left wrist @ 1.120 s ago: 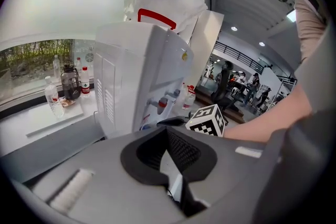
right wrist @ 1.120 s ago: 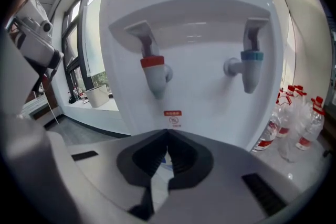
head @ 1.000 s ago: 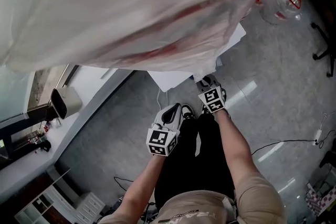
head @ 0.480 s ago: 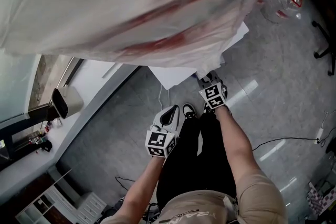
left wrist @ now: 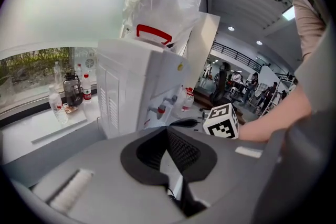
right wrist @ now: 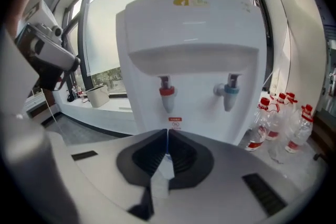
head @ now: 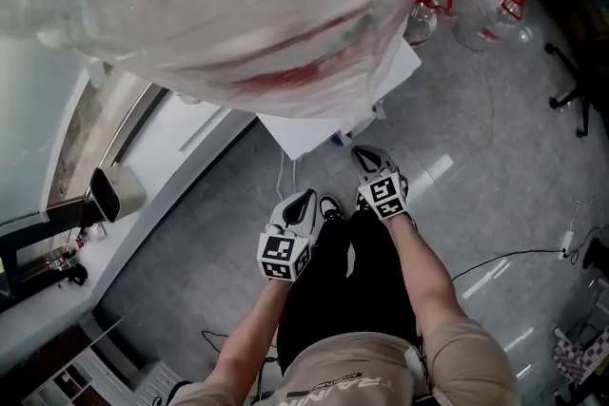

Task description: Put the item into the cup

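Stood facing water dispenser [right wrist: 194,55], both arms held low. L gripper [left wrist: 167,132]: jaws pressed together, nothing btwn, aimed at dispenser's side. R gripper [right wrist: 167,135]: jaws likewise clenched tip to tip, empty, pointing at dispenser front below red tap [right wrist: 167,95] & blue tap [right wrist: 229,94]. In head view, grippers side by side, slightly apart, over grey floor [head: 476,157]. Red-capped bottles [right wrist: 278,123] on floor just right of dispenser. Plastic-wrapped jug [head: 238,5] on top. cup, item: not made out in any view.

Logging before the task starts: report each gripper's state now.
Left gripper: closed, nothing seen between its jaws.
Right gripper: closed, nothing clearly held.
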Demonstrator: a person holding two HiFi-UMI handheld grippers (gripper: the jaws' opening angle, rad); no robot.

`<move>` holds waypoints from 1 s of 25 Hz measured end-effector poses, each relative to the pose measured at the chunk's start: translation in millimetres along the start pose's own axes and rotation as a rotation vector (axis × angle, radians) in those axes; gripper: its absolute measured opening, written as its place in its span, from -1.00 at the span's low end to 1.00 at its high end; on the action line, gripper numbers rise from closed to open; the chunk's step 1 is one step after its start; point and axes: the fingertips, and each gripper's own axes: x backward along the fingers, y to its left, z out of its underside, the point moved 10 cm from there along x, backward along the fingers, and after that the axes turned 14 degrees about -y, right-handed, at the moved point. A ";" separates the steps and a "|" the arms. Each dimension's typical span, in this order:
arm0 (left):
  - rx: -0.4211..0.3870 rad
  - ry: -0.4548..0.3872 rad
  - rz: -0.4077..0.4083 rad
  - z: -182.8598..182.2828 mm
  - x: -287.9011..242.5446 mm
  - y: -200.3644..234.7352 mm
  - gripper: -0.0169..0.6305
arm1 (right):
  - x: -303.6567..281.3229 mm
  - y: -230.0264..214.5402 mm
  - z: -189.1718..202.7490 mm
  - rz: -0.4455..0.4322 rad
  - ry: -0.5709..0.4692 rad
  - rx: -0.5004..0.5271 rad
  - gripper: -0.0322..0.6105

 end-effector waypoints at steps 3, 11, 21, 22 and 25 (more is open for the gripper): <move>-0.020 -0.011 0.021 -15.4 4.6 -9.3 -0.92 | 28.0 8.4 -15.7 -0.027 -0.004 -0.023 -0.86; -0.063 -0.036 0.047 -63.5 24.1 -30.0 -0.92 | 90.0 35.2 -97.4 -0.077 -0.076 -0.040 -0.87; -0.122 -0.157 0.064 -144.9 55.0 -47.0 -0.92 | 132.7 66.0 -208.7 -0.077 -0.201 -0.006 -0.87; -0.135 -0.170 0.063 -153.1 58.1 -47.9 -0.92 | 137.0 65.8 -218.6 -0.075 -0.214 -0.001 -0.87; -0.179 -0.221 0.064 -181.5 63.6 -47.9 -0.92 | 146.6 57.0 -254.6 -0.081 -0.257 0.025 -0.87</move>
